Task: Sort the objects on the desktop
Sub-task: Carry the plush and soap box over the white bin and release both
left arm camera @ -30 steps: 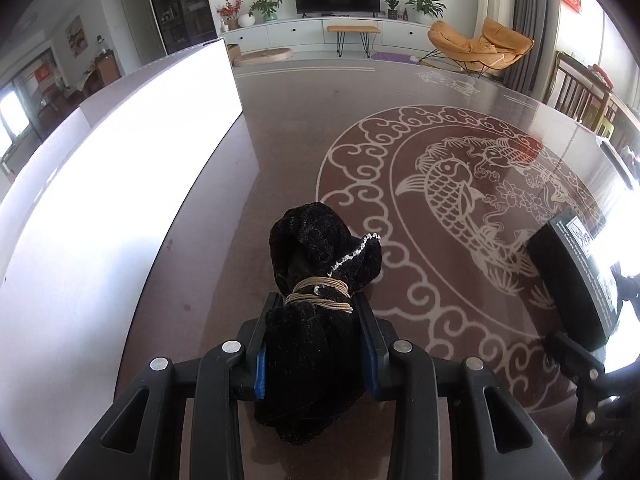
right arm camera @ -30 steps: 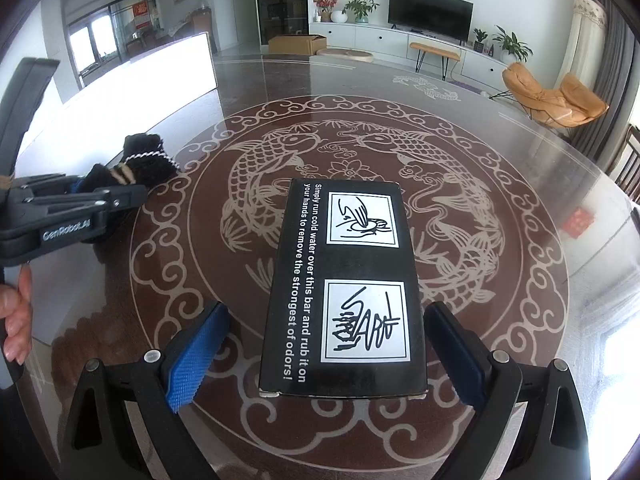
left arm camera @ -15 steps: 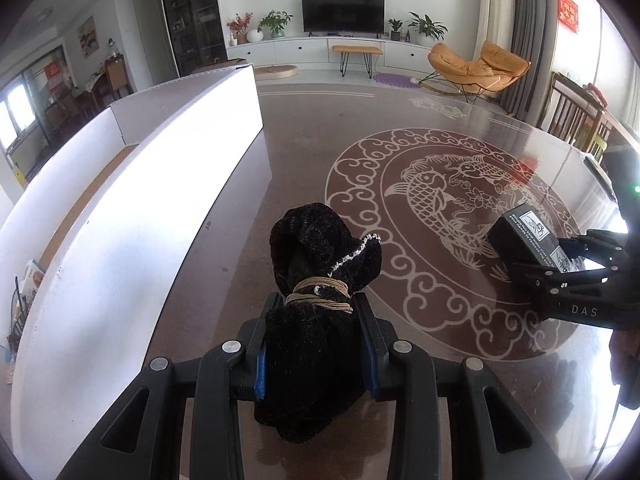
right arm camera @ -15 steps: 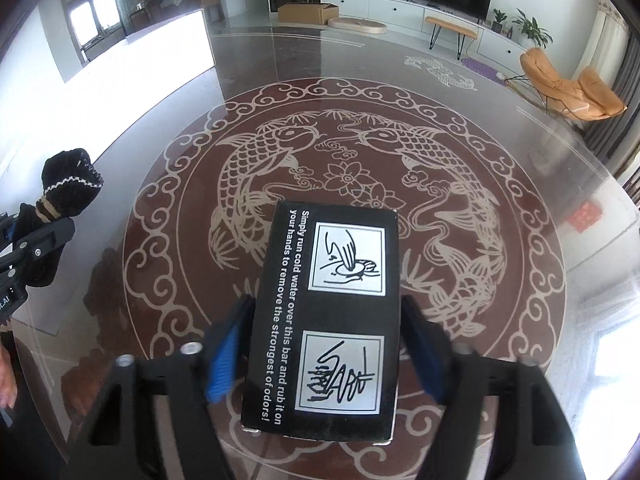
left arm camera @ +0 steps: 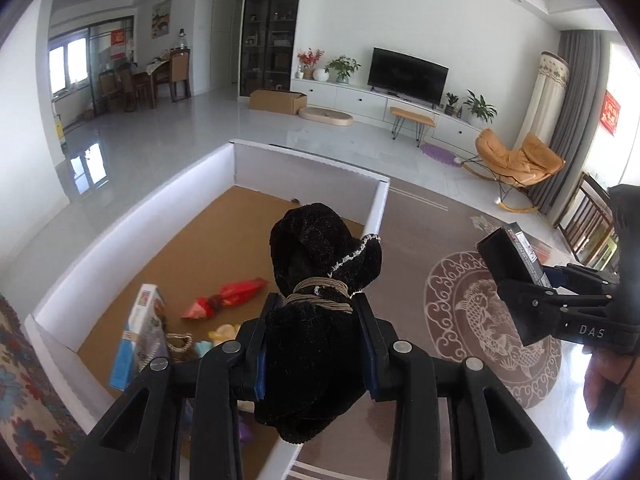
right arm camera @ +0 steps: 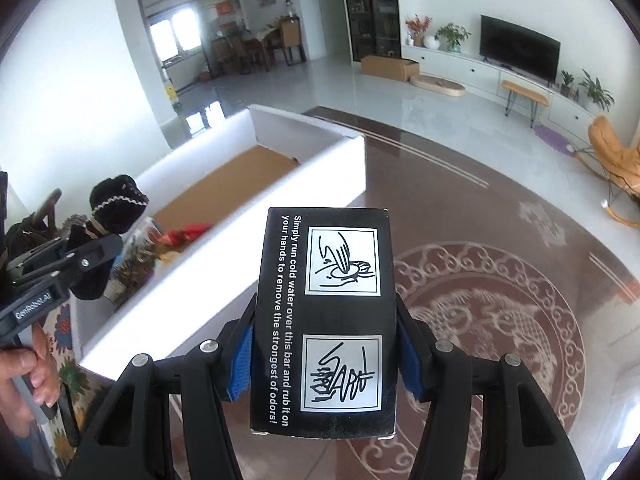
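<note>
Between the blue pads of the left tongs (left arm camera: 316, 344) sits a black pouch (left arm camera: 320, 280), squeezed at its lower half and tied at the neck with tan cord; its bottom end hangs below the pads and hides whatever lies straight under it. It hangs over the near right wall of a white box (left arm camera: 132, 216) with a brown floor. Down in the box lie a red wrapped item (left arm camera: 228, 296) and a blue-and-white carton (left arm camera: 140, 336) leaning upright; further small things beside them, one yellowish, one beaded, are partly covered by the tongs' arms and too cramped to name. The box's near end is cut off by the frame.

The right tongs (right arm camera: 324, 356) are clamped on the long sides of a black box (right arm camera: 328, 320) printed with white text and two drawings; the jaws have just been closing, and the pads now press on it. It is held clear above the dark surface (right arm camera: 500, 240) with its pale fish medallion, just right of the white box's wall. From the left camera only an end of the black box shows, with the tongs behind it blocking part of the medallion. A hand (right arm camera: 24, 376) grips the left handle at the right view's edge, mostly cropped.
</note>
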Tool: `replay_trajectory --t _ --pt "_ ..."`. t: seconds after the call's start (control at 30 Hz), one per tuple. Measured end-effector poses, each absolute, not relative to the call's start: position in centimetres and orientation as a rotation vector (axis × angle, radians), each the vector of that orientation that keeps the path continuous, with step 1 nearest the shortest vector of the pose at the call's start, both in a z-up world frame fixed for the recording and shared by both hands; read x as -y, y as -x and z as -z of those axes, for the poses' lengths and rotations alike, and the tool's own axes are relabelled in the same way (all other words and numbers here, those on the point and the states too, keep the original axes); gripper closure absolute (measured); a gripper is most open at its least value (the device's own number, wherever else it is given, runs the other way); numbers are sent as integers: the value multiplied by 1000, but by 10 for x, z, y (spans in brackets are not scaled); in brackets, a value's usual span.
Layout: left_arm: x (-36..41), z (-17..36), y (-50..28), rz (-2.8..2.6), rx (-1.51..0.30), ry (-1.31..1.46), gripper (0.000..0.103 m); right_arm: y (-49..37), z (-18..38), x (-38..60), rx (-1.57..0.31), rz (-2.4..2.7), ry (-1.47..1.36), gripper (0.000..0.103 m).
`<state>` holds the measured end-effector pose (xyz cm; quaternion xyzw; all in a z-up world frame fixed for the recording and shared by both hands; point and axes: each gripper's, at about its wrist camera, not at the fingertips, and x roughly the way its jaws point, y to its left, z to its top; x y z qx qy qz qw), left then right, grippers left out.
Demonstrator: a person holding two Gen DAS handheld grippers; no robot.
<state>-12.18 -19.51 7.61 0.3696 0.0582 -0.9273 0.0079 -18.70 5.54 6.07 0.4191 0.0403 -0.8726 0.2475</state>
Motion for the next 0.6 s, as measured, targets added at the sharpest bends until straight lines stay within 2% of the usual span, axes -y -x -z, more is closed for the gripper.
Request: replay_trajectory --t 0.17,0.27,0.4,0.5,0.6 --pt "261 -54 133 2729 -197 -1232 68 202 -80 68 -118 2226 -1035 44" --pt "280 -26 144 2649 -224 -1323 68 206 -59 131 -186 2161 -1066 44" --pt "292 1 149 2595 -294 -1415 66 211 -11 186 -391 2144 -1155 43" --pt "294 9 144 2574 -307 -1420 55 226 21 197 -459 2104 -1248 41" --pt "296 6 135 2579 -288 -1355 37 229 22 187 -430 2122 -1258 28"
